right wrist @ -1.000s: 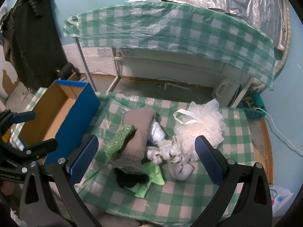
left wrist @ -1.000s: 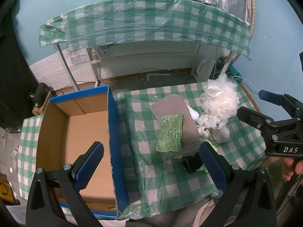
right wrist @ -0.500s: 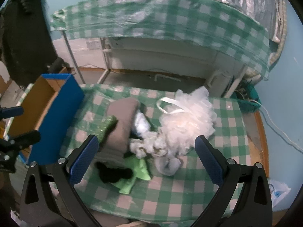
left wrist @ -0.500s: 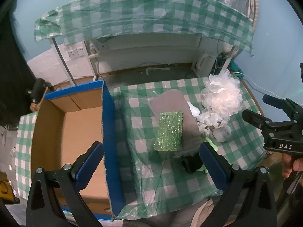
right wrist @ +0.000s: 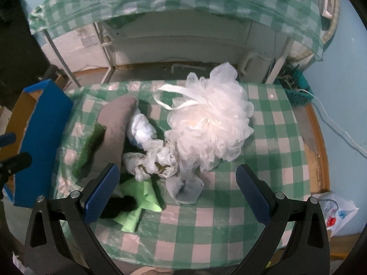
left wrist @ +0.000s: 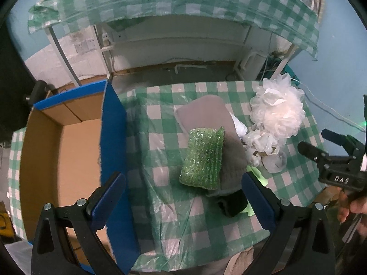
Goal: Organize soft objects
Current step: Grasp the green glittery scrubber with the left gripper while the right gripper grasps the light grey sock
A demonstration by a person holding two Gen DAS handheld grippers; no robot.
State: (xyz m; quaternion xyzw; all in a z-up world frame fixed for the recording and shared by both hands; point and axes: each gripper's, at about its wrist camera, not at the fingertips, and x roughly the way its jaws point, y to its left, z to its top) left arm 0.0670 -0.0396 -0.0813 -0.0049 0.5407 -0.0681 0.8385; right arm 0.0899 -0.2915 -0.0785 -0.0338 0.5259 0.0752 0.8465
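Observation:
A pile of soft things lies on a small table with a green checked cloth (left wrist: pixel 160 174). A glittery green sponge (left wrist: pixel 203 158) rests on a grey folded cloth (left wrist: pixel 206 114). A white mesh bath pouf (right wrist: pixel 211 119) sits at the right, with crumpled white plastic bags (right wrist: pixel 151 158), a light green cloth (right wrist: pixel 140 194) and a black item (right wrist: pixel 121 206) in front. My left gripper (left wrist: pixel 183 194) is open and empty above the sponge's near edge. My right gripper (right wrist: pixel 176 190) is open and empty above the bags and pouf; it also shows at the right of the left wrist view (left wrist: pixel 321 146).
An open cardboard box with blue edges (left wrist: pixel 68 151) stands left of the table, its inside bare. A larger table with a checked cover (left wrist: pixel 183 0) stands behind. Cables (right wrist: pixel 339 128) and a teal basket (right wrist: pixel 298 87) lie at the far right on the floor.
Both grippers have moved closer to the pile and lower. The right gripper's view has shifted right, centring on the pouf. Nothing was taken hold of.

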